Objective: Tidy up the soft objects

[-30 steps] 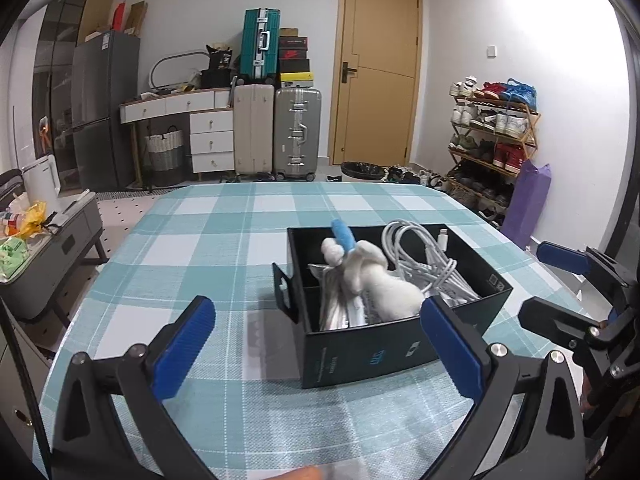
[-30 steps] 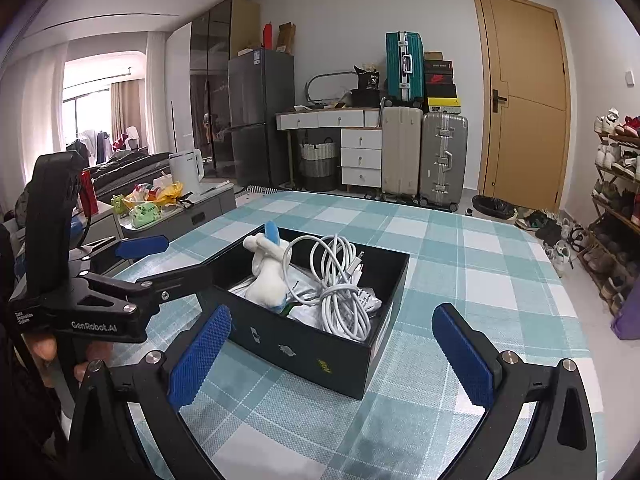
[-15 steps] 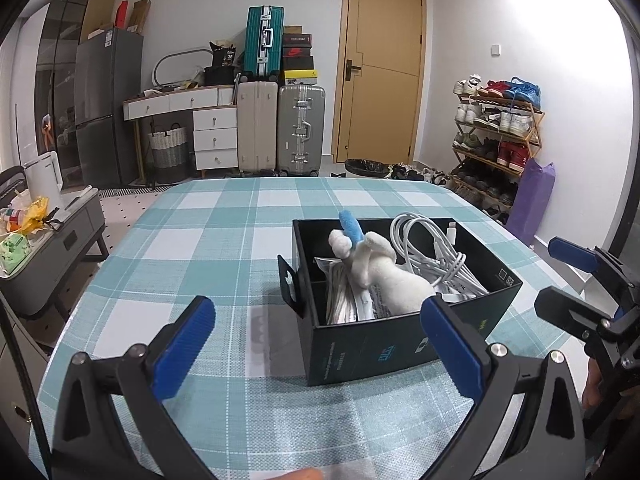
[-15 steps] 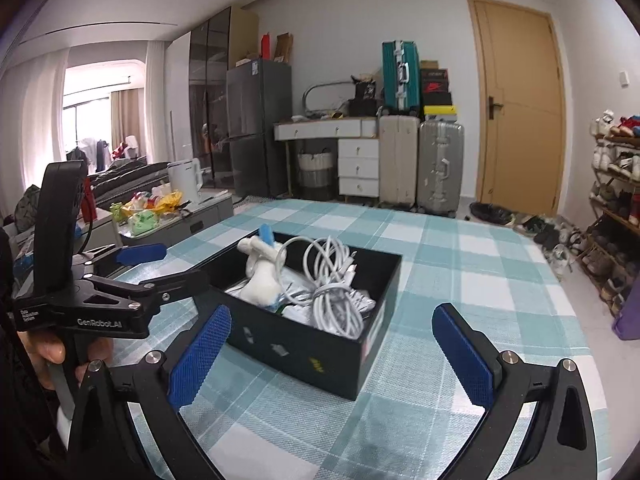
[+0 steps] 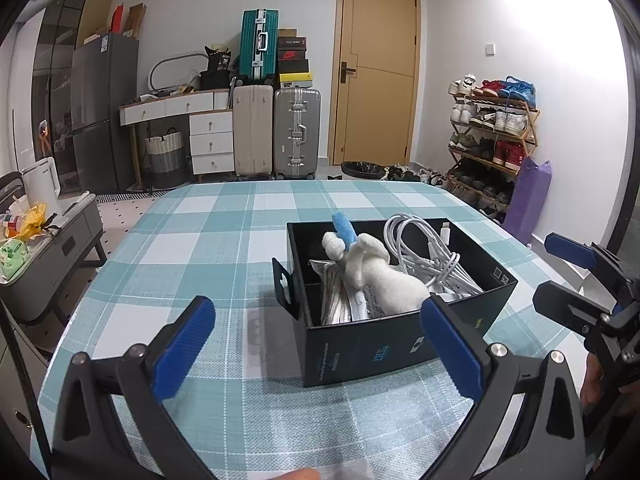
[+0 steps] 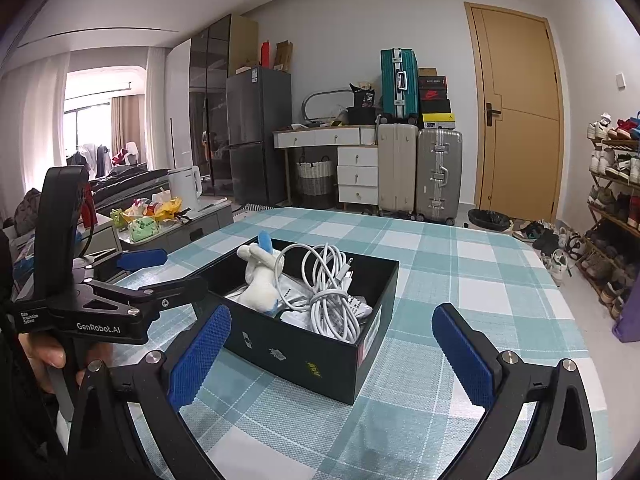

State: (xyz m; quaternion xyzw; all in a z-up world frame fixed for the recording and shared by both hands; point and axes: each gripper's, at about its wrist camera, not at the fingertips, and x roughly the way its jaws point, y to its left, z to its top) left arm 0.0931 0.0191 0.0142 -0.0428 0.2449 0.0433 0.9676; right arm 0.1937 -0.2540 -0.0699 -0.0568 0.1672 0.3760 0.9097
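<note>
A black open box (image 5: 384, 344) (image 6: 304, 350) stands on the checked tablecloth. In it lie a white plush toy with a blue part (image 5: 376, 268) (image 6: 262, 280), a coil of white cable (image 5: 432, 248) (image 6: 332, 280) and plastic packets (image 5: 340, 300). My left gripper (image 5: 320, 344) is open and empty, above the table just short of the box. My right gripper (image 6: 332, 352) is open and empty, near the box's other side. Each gripper shows in the other's view: the right (image 5: 576, 276) and the left (image 6: 160, 276).
The table (image 5: 200, 248) has a teal and white cloth. A low grey side table with bags (image 5: 36, 264) stands left. Suitcases (image 5: 276, 132), drawers, a fridge and a door line the far wall. A shoe rack (image 5: 492, 136) stands right.
Both grippers have drawn back and up a little from the box and stay open. The things in the box have not moved.
</note>
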